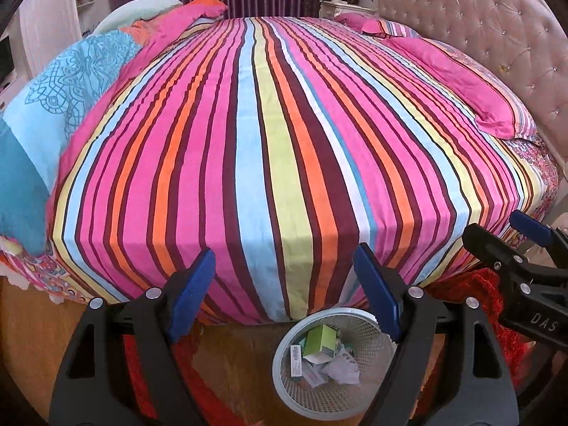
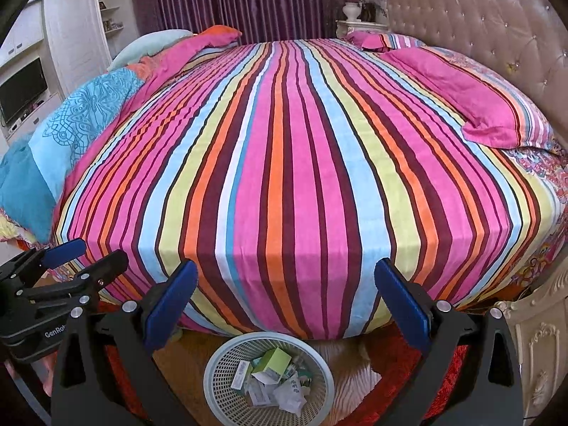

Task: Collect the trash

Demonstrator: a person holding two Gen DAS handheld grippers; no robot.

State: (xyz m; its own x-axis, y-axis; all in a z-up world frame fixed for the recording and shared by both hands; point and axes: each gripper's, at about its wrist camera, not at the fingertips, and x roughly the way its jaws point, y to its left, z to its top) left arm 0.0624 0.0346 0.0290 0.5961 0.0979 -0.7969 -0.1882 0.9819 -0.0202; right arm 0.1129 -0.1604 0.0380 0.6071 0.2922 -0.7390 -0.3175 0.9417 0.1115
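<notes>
A white mesh wastebasket [image 1: 294, 390] [image 2: 227, 404] stands on the floor at the foot of the striped bed [image 1: 277, 135] [image 2: 294, 163]. It holds trash: a green box [image 1: 321, 339] [image 2: 276, 361], small cartons and crumpled white paper [image 1: 340, 367] [image 2: 289, 394]. My left gripper [image 1: 284, 294] is open and empty above the basket's rim. My right gripper [image 2: 285, 301] is open and empty above the basket. Each gripper shows in the other's view, the right one [image 1: 529, 248] at right, the left one [image 2: 56, 266] at left.
Pink pillows [image 1: 458, 78] [image 2: 472, 96] lie by the tufted headboard [image 1: 490, 25] [image 2: 472, 14]. A blue patterned duvet [image 1: 53, 99] [image 2: 60, 135] is bunched at the left edge. A red rug [image 1: 497, 305] covers the wood floor. An ornate cream bedside cabinet [image 2: 536, 340] stands at right.
</notes>
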